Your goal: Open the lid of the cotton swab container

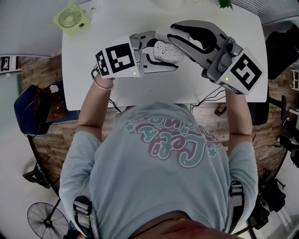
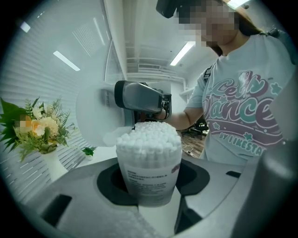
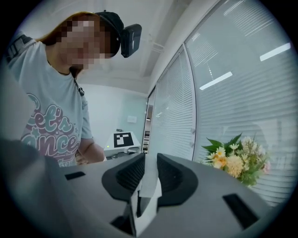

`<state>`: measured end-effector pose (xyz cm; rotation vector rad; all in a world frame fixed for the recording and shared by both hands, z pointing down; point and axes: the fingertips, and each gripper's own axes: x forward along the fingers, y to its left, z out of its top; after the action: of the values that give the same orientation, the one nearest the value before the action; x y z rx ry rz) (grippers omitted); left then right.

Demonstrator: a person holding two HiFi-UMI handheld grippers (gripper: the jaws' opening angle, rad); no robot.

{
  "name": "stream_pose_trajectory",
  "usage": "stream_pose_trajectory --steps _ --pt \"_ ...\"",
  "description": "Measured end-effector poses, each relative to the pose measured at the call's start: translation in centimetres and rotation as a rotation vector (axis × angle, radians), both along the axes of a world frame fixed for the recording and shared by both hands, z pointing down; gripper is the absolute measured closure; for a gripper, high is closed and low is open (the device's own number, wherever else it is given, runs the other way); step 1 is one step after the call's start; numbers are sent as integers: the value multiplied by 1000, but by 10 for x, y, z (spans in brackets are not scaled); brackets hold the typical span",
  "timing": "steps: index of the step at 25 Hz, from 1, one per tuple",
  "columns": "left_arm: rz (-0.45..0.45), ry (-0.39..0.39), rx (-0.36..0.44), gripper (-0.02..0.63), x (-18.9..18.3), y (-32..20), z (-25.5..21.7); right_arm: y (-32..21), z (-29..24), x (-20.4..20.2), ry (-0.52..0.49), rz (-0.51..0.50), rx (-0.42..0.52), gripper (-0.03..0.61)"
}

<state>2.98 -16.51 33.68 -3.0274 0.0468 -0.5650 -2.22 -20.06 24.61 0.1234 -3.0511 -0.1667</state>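
Observation:
My left gripper [image 1: 166, 53] is shut on the cotton swab container [image 2: 149, 174], a clear round tub with a label. It stands upright between the dark pads, and its white swab heads [image 2: 149, 135] are uncovered. In the head view the container [image 1: 169, 50] is held above the white table. My right gripper [image 1: 171, 33] reaches in from the right and is shut on the translucent round lid [image 2: 99, 116]. The lid stands raised beside the swabs, with its lower edge near the tub's rim. In the right gripper view the lid [image 3: 147, 183] shows edge-on, pinched between the ribbed pads.
A white table [image 1: 187, 88] lies under both grippers. A green fan [image 1: 72, 18] sits at its far left corner and a small plant [image 1: 225, 3] at the far edge. A vase of flowers [image 2: 39, 130] stands by the window blinds. A chair [image 1: 28, 109] stands left of the table.

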Motion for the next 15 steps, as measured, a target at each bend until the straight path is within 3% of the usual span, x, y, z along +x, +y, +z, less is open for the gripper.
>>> stream_pose_trajectory --steps 15 --pt "7 18 29 414 -1 4 -4 -15 5 1 -37 42 -125 503"
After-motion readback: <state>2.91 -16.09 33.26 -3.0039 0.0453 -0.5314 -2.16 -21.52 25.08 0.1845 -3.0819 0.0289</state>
